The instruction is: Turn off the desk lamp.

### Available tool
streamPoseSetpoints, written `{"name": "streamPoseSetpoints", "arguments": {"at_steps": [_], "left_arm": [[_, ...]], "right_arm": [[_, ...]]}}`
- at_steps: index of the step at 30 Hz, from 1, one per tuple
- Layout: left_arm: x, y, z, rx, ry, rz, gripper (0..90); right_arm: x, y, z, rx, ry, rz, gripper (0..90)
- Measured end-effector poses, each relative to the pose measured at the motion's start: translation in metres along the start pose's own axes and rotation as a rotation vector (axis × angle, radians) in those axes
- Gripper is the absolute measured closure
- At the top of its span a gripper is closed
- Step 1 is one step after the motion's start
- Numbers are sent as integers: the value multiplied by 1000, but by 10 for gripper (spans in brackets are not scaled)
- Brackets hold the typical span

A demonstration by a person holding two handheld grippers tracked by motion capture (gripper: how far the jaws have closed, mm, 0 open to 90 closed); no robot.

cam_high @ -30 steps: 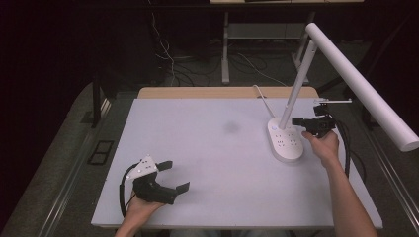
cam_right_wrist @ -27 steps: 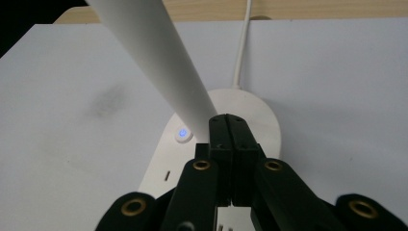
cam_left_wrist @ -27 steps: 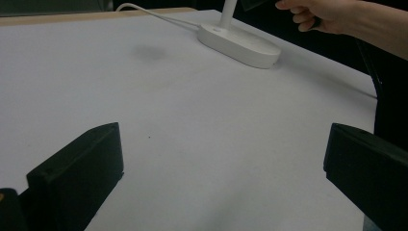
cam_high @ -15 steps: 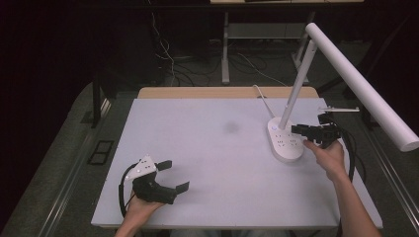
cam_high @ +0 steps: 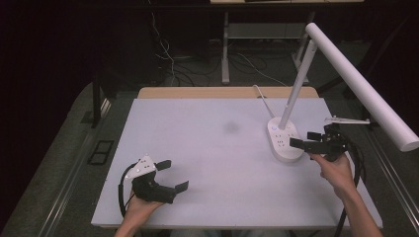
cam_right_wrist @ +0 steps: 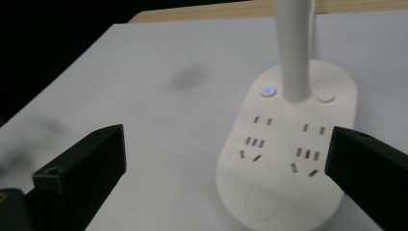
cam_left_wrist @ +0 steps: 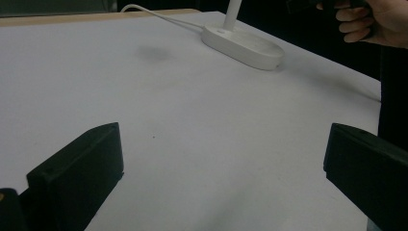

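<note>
Lamp base (cam_high: 282, 140) just beside right hand-held gripper (cam_high: 307, 140) — apart.

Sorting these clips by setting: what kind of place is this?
Probably a lab or studio recording station, not a home: a bare white table with one desk lamp, loose cables on the floor behind, and darkness all around.

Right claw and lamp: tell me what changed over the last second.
The right claw has backed off from the lamp base toward the table's right edge, and its jaws have just been opening; they now stand wide with nothing between them, facing the base. The lamp itself has not shifted. The left claw stayed where it was near the front edge, open and empty.
</note>
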State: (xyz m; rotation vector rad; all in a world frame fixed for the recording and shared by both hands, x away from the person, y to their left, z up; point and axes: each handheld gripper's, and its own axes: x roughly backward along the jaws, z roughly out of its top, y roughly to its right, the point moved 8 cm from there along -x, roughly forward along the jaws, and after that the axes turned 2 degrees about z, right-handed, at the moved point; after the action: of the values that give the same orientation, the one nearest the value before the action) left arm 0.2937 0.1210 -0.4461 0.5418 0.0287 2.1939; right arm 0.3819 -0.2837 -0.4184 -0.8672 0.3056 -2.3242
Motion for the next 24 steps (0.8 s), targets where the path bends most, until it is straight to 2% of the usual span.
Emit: {"name": "streamPoseSetpoints", "arguments": {"at_steps": [5,8,14,19,21,24], "left_arm": [[1,0,0,-2,1,1,0],[1,0,0,-3,2,0,0],[1,0,1,-4,1,0,0],[0,1,0,-9,0,-3,0],[0,1,0,-8,0,-3,0],[1,1,1,-6,1,-3,0]], "right_arm": [[7,-14,-11,19,0,28,6],[9,-23,-17,33,12,62,7],[8,-35,-39,53,16,93,7],[2,-42,-60,79,3,101,7],[0,-47,-66,77,-11,102,7],[0,-54,-72,100,-15,99,7]]}}
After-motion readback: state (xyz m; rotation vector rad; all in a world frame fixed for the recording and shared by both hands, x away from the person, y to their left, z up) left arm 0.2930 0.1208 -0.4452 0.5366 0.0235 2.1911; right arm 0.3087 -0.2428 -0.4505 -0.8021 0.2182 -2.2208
